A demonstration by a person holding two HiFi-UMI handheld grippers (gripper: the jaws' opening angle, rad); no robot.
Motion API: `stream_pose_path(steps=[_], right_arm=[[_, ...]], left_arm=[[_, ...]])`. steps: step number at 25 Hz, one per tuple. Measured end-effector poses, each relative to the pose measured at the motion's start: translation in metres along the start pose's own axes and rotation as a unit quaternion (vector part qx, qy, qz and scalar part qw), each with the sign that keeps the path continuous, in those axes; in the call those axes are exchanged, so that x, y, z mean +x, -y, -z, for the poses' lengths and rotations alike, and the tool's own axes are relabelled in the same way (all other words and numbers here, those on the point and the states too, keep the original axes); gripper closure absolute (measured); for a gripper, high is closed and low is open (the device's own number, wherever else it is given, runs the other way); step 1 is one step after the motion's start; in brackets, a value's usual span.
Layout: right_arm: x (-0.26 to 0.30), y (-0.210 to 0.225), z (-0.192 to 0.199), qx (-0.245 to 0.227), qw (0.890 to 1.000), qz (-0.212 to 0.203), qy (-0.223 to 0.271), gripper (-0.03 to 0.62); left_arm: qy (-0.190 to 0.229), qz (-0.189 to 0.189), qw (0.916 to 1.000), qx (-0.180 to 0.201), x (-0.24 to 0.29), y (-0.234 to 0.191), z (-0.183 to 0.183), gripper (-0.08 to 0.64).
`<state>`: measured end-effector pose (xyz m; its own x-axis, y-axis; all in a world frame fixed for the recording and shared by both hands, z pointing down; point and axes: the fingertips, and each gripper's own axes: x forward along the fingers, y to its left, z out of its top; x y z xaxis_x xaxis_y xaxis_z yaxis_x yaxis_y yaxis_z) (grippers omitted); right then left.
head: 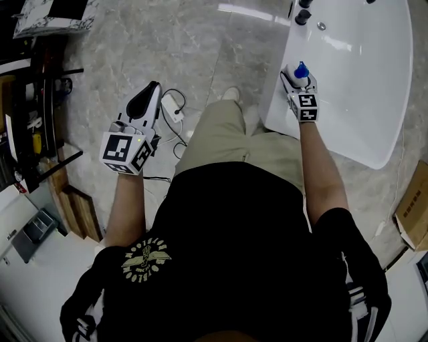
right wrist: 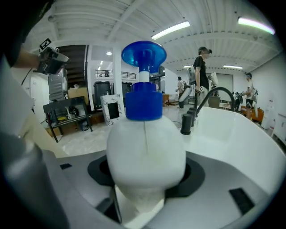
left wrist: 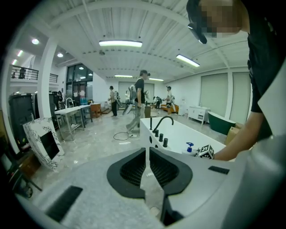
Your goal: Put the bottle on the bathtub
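A white bottle [right wrist: 145,150] with a blue pump cap [right wrist: 144,56] sits between the jaws of my right gripper [right wrist: 147,176], which is shut on it. In the head view the bottle [head: 301,72] is at the near left rim of the white bathtub [head: 361,87], with the right gripper [head: 300,81] behind it. The bottle [left wrist: 190,148] also shows small in the left gripper view. My left gripper [head: 148,100] hangs over the grey floor, left of the person's leg. Its jaws are shut with nothing between them [left wrist: 146,167].
Black tap fittings [head: 302,12] and a curved black spout [right wrist: 213,96] stand on the tub's rim. A white plug and cable [head: 172,107] lie on the floor near the left gripper. Dark shelving [head: 37,127] lines the left side. A cardboard box [head: 411,207] stands at right. People walk far off.
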<state>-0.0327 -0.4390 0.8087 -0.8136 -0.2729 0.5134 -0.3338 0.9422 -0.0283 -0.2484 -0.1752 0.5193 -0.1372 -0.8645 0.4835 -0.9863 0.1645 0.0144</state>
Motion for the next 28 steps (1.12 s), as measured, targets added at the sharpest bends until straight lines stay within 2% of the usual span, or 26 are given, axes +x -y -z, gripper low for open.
stream_pose_path(steps=[13, 17, 22, 25, 28], right_arm=[[-0.025, -0.002, 0.009, -0.007, 0.997, -0.026, -0.070, 0.328], [-0.050, -0.006, -0.002, 0.003, 0.996, -0.031, -0.081, 0.325], [-0.076, -0.008, -0.015, -0.002, 0.995, -0.031, -0.098, 0.321], [-0.100, -0.004, -0.037, 0.012, 0.997, -0.008, -0.080, 0.321], [-0.130, 0.007, -0.077, 0.028, 0.999, 0.022, -0.031, 0.321]], left_arm=[[0.012, 0.025, 0.9996, -0.010, 0.014, 0.015, -0.038, 0.528], [0.020, 0.043, 0.9988, -0.013, 0.021, 0.022, -0.061, 0.528], [0.044, 0.077, 0.9961, 0.002, 0.042, 0.032, -0.101, 0.528], [0.067, 0.101, 0.9926, 0.010, 0.058, 0.032, -0.132, 0.528], [0.086, 0.133, 0.9870, 0.025, 0.079, 0.044, -0.163, 0.528]])
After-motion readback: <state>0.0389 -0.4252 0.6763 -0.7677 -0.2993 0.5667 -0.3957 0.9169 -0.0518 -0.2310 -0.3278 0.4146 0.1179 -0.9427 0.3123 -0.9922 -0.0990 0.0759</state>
